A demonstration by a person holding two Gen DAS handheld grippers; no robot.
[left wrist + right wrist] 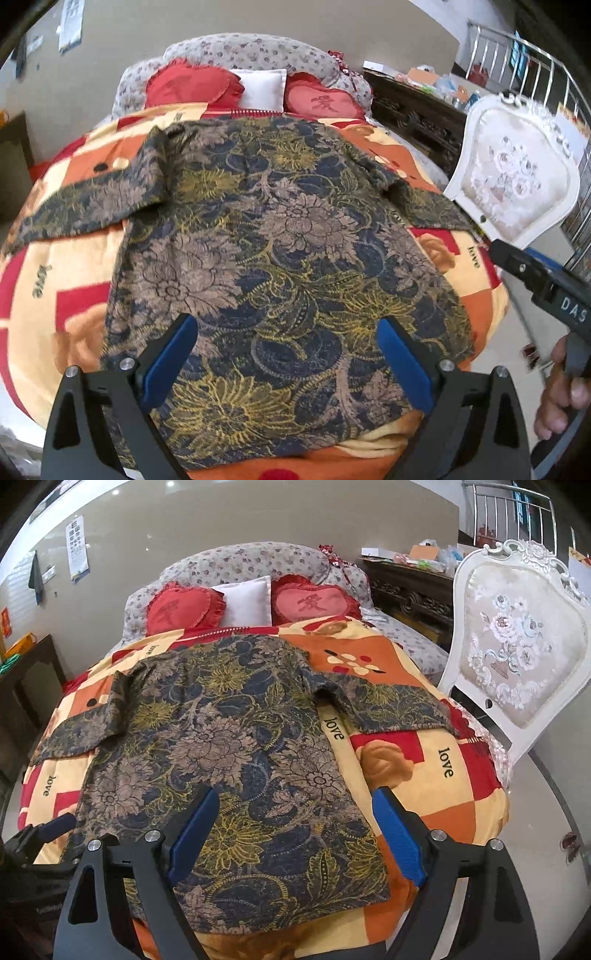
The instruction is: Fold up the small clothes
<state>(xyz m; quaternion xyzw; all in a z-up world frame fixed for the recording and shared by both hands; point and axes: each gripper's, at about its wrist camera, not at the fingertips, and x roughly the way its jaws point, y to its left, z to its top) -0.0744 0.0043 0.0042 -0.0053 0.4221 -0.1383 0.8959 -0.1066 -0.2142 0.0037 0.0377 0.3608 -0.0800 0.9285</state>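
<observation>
A dark floral shirt (266, 236) (221, 746) in navy, tan and yellow lies spread flat on the bed, both sleeves out to the sides, hem toward me. My left gripper (288, 354) hovers open over the hem's middle, its blue pads wide apart with nothing between them. My right gripper (295, 830) is open too, above the shirt's lower right edge, one pad over the cloth and the other over the blanket. The right tool's black body (546, 284), held in a hand, shows at the right of the left wrist view. The left tool (40, 838) appears at the right wrist view's left edge.
An orange, red and cream blanket (436, 775) printed "love" covers the round bed. Two red heart cushions (314, 603) and a white pillow (245, 600) rest against the floral headboard. A white ornate chair (517, 646) stands close at the bed's right. A dark carved cabinet (410, 587) sits behind it.
</observation>
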